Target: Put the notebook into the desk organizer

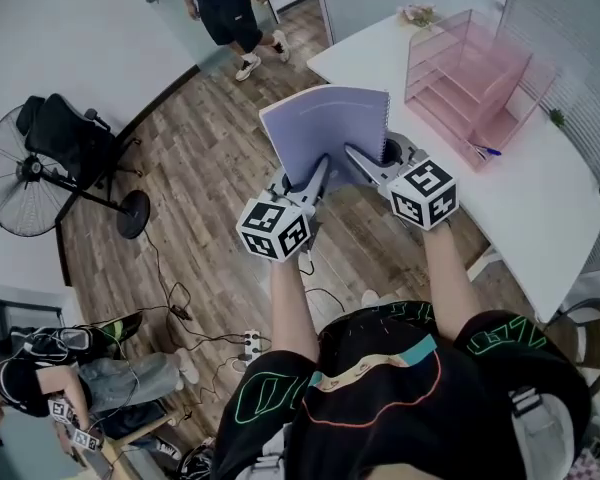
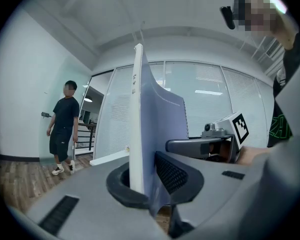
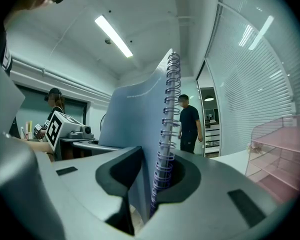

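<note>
- Notebook (image 1: 325, 133), lilac cover, is held in the air above the wood floor (image 1: 210, 168), in front of the person, short of the table's near end and not touching the table.
- It stands on edge and rises from the jaws. The spiral binding (image 3: 167, 134) is on the right side and runs up and away from the person, and the long axis follows it. The free edge is on the left.
- The cover bows, with the upper part curving over toward the right.
- Left gripper (image 2: 147, 184) has its jaws pressed onto the lower free-edge corner, white page block on one side and cover on the other.
- Right gripper (image 3: 150, 179) has its jaws pinching the lower corner on the binding side, with the wire coils sitting between the pads.
- In the head view the two grippers converge under the notebook. Left gripper (image 1: 318, 176) and right gripper (image 1: 365, 160) are close together but apart.
- White table (image 1: 540, 198) lies right of the notebook and beyond it. A blue pen (image 1: 485, 150) lies on it by the organizer's front.
- Desk organizer (image 1: 465, 78), pink translucent tiers, stands on the table's far part, well apart from the notebook. The right gripper view shows it at the right edge (image 3: 280, 149).
- Floor fan (image 1: 25, 183) stands far left.
- Person in black (image 1: 225, 8) stands at the far end of the floor by a doorway.
</note>
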`<state>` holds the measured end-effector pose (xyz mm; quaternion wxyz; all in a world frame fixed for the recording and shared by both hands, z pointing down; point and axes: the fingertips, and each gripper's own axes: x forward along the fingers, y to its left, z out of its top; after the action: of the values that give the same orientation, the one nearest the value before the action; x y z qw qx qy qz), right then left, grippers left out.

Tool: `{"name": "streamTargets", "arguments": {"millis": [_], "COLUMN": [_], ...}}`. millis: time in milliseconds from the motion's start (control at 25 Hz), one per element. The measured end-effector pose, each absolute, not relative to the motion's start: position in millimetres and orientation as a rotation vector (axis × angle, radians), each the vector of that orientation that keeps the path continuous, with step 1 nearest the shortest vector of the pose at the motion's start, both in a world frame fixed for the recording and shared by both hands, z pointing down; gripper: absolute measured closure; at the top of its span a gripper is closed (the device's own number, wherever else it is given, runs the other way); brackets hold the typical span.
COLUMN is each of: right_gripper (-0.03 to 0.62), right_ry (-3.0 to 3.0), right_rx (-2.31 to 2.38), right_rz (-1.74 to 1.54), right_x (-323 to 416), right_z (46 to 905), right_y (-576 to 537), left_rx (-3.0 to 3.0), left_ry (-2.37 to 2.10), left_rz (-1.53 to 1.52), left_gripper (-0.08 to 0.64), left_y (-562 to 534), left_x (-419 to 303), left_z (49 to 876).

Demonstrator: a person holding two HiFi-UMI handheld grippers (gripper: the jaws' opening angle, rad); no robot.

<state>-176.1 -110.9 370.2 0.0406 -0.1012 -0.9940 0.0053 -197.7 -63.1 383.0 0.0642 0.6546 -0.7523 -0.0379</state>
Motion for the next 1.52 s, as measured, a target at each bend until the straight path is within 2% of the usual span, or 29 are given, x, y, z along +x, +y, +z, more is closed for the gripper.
{"name": "streamTargets", "arguments": {"millis": [360,1000,1520], "right_gripper": [0.495,0.495,0.495], "right_ry": [-3.029,-3.058,-3.096], "right_rx": [-0.328,-0.237,0.094], "right_rz": [0.083,-0.011,-0.08], "right_x": [-193,-269,-309], "right_z": [382,365,327], "right_y": [-131,-178,-269], "left_rx": [1.952,2.059,2.331], "left_ry": [-2.254,-2.217,-1.979], "left_rz": [-0.09,-0.136,-0.139], "left_gripper": [0.522,0.522,0.52], "left_y": [-82,-131,-229], "left_x": [-213,-293,-343], "left_z": [394,378,341]}}
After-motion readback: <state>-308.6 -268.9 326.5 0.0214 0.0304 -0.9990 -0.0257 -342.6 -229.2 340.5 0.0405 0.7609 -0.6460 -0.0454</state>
